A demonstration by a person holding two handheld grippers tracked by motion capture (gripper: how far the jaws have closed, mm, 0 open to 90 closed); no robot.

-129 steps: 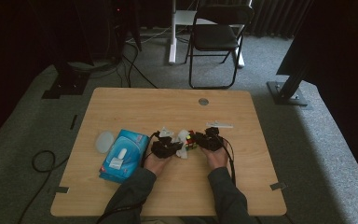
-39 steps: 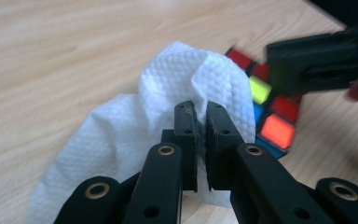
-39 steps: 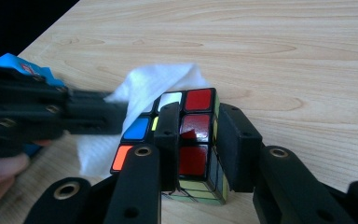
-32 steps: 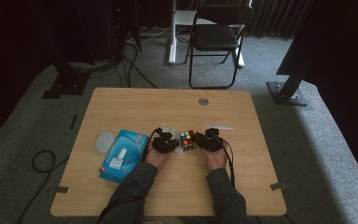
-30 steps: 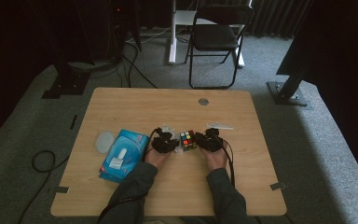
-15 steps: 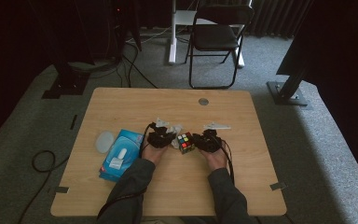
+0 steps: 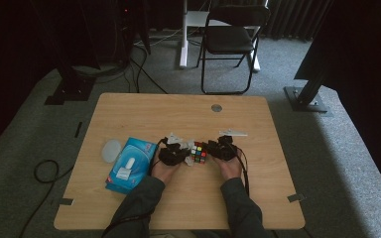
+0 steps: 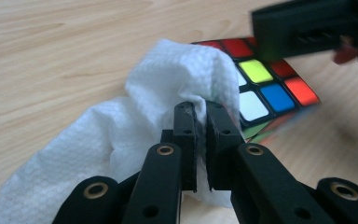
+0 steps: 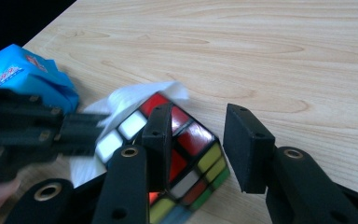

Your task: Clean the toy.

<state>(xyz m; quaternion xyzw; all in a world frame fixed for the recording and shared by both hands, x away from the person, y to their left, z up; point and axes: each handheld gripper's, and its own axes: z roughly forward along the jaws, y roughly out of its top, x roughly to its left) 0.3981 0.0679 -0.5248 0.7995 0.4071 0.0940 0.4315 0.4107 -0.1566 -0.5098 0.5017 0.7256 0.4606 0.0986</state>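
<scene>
Left gripper (image 8: 201,109): jaws clenched on a fold of the white tissue (image 8: 121,140), almost no gap between the pads, paper pinched right at the tips. Rest of the tissue bunches up ahead of the tips and trails down to the left of them onto the table (image 8: 51,46). Just past the tips and to their right sits the puzzle cube (image 8: 265,88), with the tissue pressed against its near face; red, yellow, white, blue and orange stickers visible there. Right gripper (image 9: 198,123): jaws spread, not gripping. In the right gripper view its left jaw lies over the cube's (image 9: 182,158) upper corner, looks touching or just above, can't tell which; its right jaw stands clear of the cube with bare table (image 9: 284,51) under it. So the cube is mostly left of the gap between those jaws, tilted, one corner up. Tissue (image 9: 121,100) pokes out beyond the cube on the far left side, and the left gripper's black body (image 9: 28,133) crosses in from the left, blurred. Blue tissue pack (image 9: 28,77) well beyond it, at the table edge. High view: cube (image 7: 198,152) sits between the left gripper (image 7: 172,153) and right gripper (image 7: 223,148), both hands close in on it, tissue pack (image 7: 131,163) just outboard of the left hand, a round pale lid-like disc (image 7: 111,150) beside that.
</scene>
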